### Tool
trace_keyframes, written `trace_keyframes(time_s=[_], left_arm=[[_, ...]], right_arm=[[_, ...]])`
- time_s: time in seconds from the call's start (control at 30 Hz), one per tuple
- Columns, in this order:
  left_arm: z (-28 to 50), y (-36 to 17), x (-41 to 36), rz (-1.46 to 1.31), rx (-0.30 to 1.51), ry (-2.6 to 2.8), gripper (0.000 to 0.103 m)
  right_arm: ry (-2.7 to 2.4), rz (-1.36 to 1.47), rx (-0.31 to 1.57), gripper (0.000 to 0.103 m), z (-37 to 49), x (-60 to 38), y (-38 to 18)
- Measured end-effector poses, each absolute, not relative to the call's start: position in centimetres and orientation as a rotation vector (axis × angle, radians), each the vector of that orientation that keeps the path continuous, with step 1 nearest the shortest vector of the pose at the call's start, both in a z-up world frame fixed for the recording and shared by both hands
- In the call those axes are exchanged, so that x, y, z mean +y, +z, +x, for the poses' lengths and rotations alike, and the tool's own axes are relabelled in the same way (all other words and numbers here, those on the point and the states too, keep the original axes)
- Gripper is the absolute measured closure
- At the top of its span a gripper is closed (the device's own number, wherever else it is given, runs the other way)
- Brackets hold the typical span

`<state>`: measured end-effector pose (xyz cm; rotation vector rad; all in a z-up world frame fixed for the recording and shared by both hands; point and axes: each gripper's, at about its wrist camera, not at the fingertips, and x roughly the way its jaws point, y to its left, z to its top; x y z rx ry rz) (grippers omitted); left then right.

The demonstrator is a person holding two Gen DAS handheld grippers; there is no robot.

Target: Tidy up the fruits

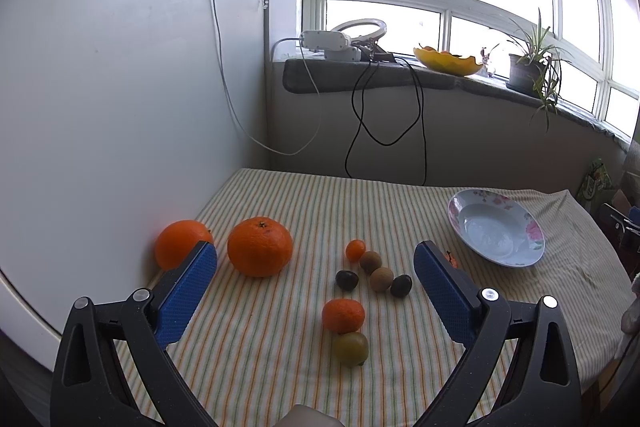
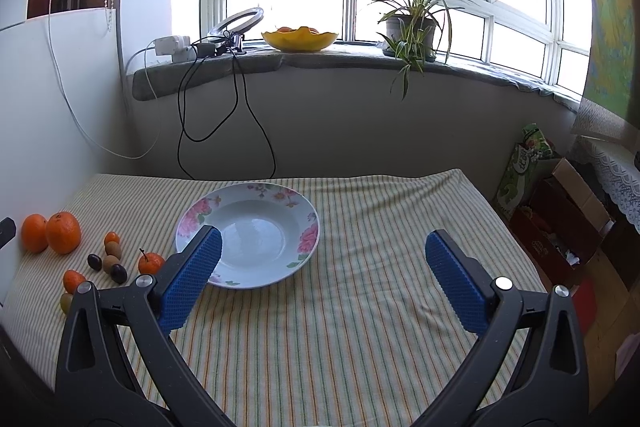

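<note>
Two big oranges [image 1: 260,246] [image 1: 182,243] lie at the table's left by a white board. In front of my open, empty left gripper [image 1: 316,259] lie a small tangerine [image 1: 343,314], a green fruit [image 1: 351,347], a tiny orange fruit [image 1: 355,249] and several small brown and dark fruits [image 1: 381,279]. A tangerine with a stem [image 2: 150,263] is partly hidden behind the right finger in the left view. The empty flowered plate [image 2: 280,259] lies just ahead of my open, empty right gripper [image 2: 324,249]; it also shows in the left wrist view [image 1: 520,255].
A striped cloth [image 2: 360,307] covers the table. The white board [image 1: 120,107] stands along the left edge. The windowsill behind holds a yellow fruit bowl [image 2: 299,39], a potted plant [image 2: 410,27] and devices with hanging cables [image 2: 236,115]. Boxes [image 2: 560,219] stand right of the table.
</note>
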<state>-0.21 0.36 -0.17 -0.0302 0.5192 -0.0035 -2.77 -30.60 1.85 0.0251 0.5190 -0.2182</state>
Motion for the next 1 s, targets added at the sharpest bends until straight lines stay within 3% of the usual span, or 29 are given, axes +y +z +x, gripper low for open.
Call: trace_keyframes(time_s=[0.93,1.0], left_arm=[[-1.0,-1.5,2.7,-0.053,0.542,0.025,0.004],[-1.3,-1.8,3.0,-0.053,0.549,0.026,0.005]], right_arm=[[-0.034,0.002,0.565,0.000,-1.1,-28.1,0.3],[0.000,-0.011,0.557,0.004,-1.1,-27.4,0.3]])
